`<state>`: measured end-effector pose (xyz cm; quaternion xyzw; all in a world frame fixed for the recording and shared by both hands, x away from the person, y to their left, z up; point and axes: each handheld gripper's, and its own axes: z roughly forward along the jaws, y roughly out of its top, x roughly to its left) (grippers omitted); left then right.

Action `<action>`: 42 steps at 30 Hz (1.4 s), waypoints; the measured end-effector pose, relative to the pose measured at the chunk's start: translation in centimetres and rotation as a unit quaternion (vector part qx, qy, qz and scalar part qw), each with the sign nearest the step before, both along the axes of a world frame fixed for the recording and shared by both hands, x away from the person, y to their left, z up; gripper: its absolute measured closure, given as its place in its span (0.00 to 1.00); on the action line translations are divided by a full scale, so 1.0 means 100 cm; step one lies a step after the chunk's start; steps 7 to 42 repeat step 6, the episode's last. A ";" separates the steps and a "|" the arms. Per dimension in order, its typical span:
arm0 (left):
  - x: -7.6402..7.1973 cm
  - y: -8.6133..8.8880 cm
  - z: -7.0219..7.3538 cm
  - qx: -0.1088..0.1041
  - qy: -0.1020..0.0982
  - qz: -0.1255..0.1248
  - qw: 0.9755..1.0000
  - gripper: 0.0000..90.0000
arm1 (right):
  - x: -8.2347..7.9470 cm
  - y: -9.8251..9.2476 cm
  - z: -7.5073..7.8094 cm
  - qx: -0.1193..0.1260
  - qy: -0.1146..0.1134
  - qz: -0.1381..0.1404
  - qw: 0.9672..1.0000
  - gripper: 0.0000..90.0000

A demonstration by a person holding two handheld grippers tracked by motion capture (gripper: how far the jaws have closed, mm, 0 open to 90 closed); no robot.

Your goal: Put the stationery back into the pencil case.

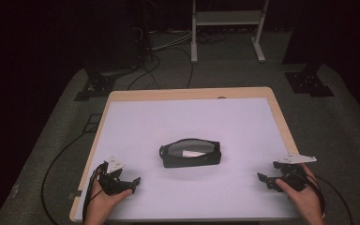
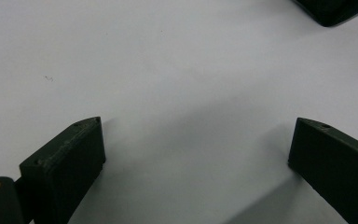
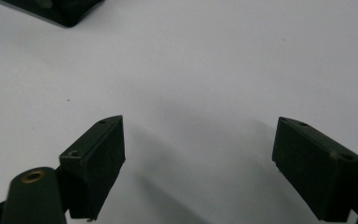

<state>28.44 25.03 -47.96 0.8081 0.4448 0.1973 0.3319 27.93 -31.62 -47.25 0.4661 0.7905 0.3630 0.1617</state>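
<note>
A black zip pouch (image 1: 190, 153) with a clear top panel lies at the middle of the white table (image 1: 187, 117). Its corner shows at the top right of the left gripper view (image 2: 333, 10) and at the top left of the right gripper view (image 3: 60, 11). My left gripper (image 1: 132, 183) rests near the table's front left, open, with bare table between its jaws (image 2: 196, 140). My right gripper (image 1: 268, 174) sits low at the front right, also open and holding nothing (image 3: 198, 140). Both point inward toward the pouch, well apart from it.
The table has a wooden rim (image 1: 281, 122) around the white sheet. Behind it stand a white metal stand (image 1: 227, 28) and dark tripod bases (image 1: 309, 82) on the grey floor, with cables (image 1: 168, 51) trailing across.
</note>
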 end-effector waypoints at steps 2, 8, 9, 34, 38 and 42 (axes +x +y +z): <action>0.000 0.000 0.000 0.000 0.000 -0.001 1.000 0.03 | 0.000 0.000 -0.003 -0.002 0.002 0.002 1.000 0.18; 0.000 0.000 0.000 0.000 0.000 -0.001 1.000 0.03 | 0.000 0.000 -0.006 -0.007 0.005 0.000 1.000 0.17; 0.000 0.000 0.000 0.000 0.000 -0.001 1.000 0.03 | 0.000 0.000 -0.006 -0.007 0.005 0.000 1.000 0.17; 0.000 0.000 0.000 0.000 0.000 -0.001 1.000 0.03 | 0.000 0.000 -0.006 -0.007 0.005 0.000 1.000 0.17; 0.000 0.000 0.000 0.000 0.000 -0.001 1.000 0.03 | 0.000 0.000 -0.006 -0.007 0.005 0.000 1.000 0.17; 0.000 0.000 0.000 0.000 0.000 -0.001 1.000 0.03 | 0.000 0.000 -0.006 -0.007 0.005 0.000 1.000 0.17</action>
